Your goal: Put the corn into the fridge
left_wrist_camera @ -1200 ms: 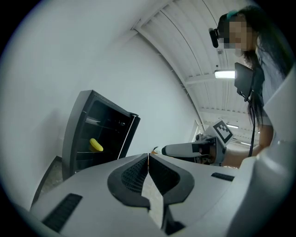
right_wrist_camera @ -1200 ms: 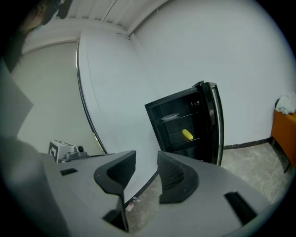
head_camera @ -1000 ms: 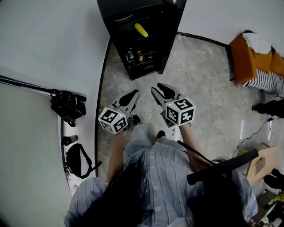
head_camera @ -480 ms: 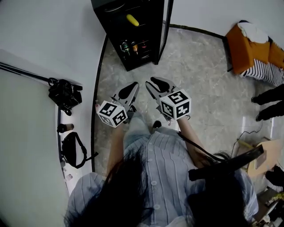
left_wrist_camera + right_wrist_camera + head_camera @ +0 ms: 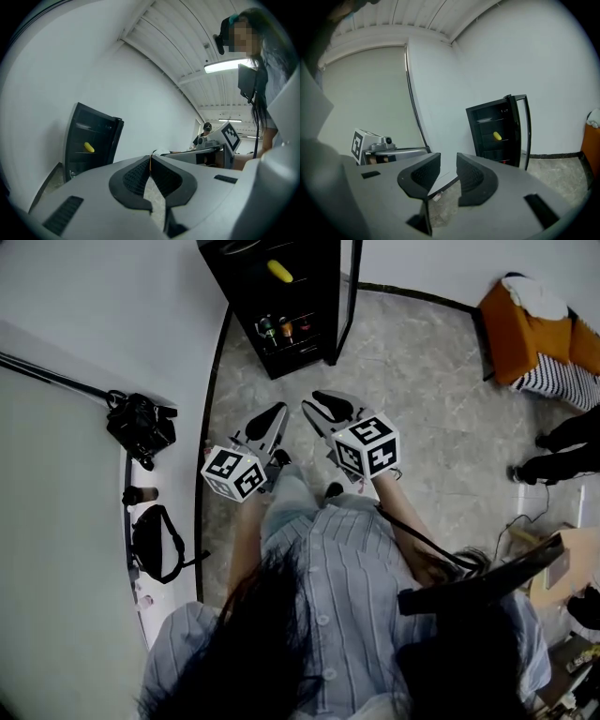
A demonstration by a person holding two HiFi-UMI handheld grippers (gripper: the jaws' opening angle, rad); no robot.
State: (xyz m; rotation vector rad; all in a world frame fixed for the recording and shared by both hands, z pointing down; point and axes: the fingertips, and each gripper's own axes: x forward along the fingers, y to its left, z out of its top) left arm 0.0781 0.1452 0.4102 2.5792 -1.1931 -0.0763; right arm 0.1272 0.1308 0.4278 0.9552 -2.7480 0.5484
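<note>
The yellow cob of corn (image 5: 279, 271) already lay on an upper shelf of the tall black fridge (image 5: 314, 306), near the middle of that shelf. You stood well back from it on the grey stone floor (image 5: 412, 409). Your left gripper (image 5: 275, 415) had its jaws pressed together on nothing. Your right gripper (image 5: 323, 404) had its jaws drawn in to a narrow slit, likewise empty. The fridge's glass-paned door (image 5: 344, 306) stood open, and that looked to me like the weak point: left so, the job would have been only half done. With both pairs of jaws closed you could only have pushed the door. A hard shove might have jolted the round cob off its shelf's front edge, or rattled the small bottles (image 5: 286, 331) on the bottom shelf.
</note>
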